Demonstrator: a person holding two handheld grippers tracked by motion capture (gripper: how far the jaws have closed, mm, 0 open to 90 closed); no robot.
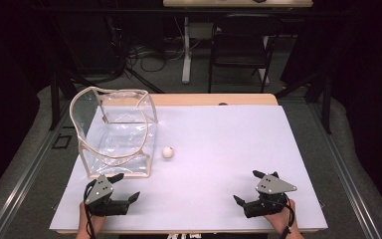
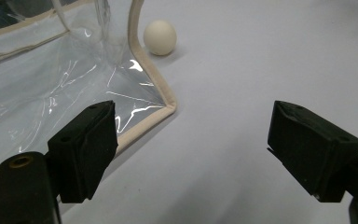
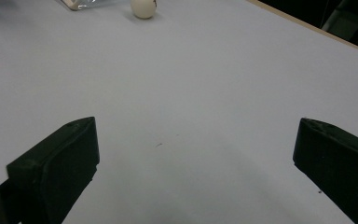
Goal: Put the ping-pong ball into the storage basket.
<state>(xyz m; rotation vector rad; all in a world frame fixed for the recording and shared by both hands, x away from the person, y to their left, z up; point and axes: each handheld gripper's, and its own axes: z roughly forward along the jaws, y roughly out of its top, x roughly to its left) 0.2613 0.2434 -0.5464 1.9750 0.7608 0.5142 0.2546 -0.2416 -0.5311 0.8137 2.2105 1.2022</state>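
Note:
A small cream ball [image 1: 167,152] [image 2: 160,37] [image 3: 143,8] lies on the white table top [image 1: 219,149], just right of a clear plastic bag with beige trim [image 1: 114,134] [image 2: 51,88] that stands open at the left. My left gripper [image 1: 127,186] [image 2: 191,144] rests near the front edge, below the bag's front corner, jaws wide apart with nothing between them. At the front right my right gripper [image 1: 246,186] [image 3: 196,158] is also open and empty over bare table.
A dark chair [image 1: 241,45] and a desk leg [image 1: 186,50] stand on the floor beyond the table's far edge, with cables nearby. A person's hands hold both grippers at the bottom edge. The table's wooden rim [image 1: 214,99] shows at the back.

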